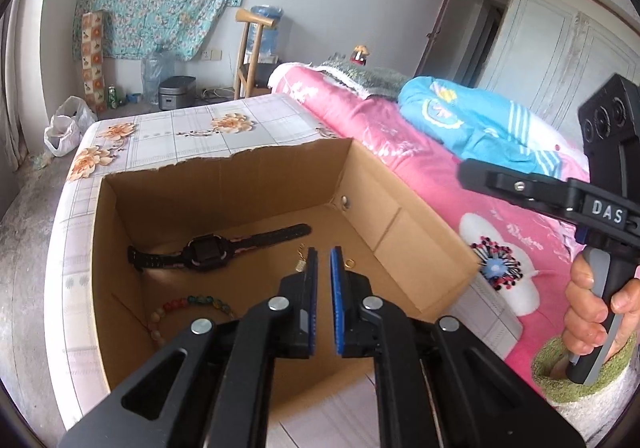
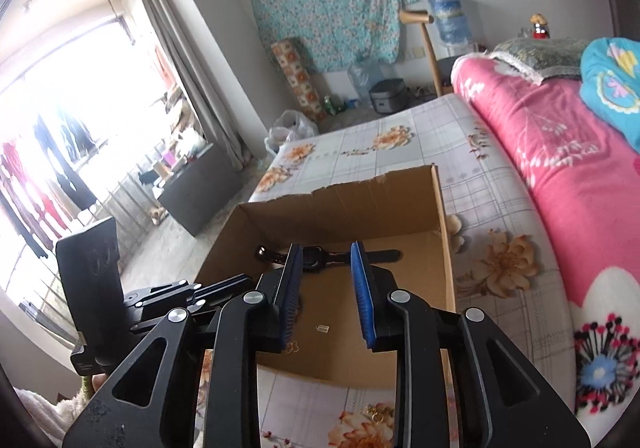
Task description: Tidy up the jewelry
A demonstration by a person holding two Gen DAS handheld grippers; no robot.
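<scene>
In the cardboard box lie a black watch, a bead bracelet and small gold pieces. The watch lies sideways, past both sets of fingers. The left gripper hangs over the box, a small gap, empty. The right gripper is wider, empty. The box walls stand close around.
</scene>
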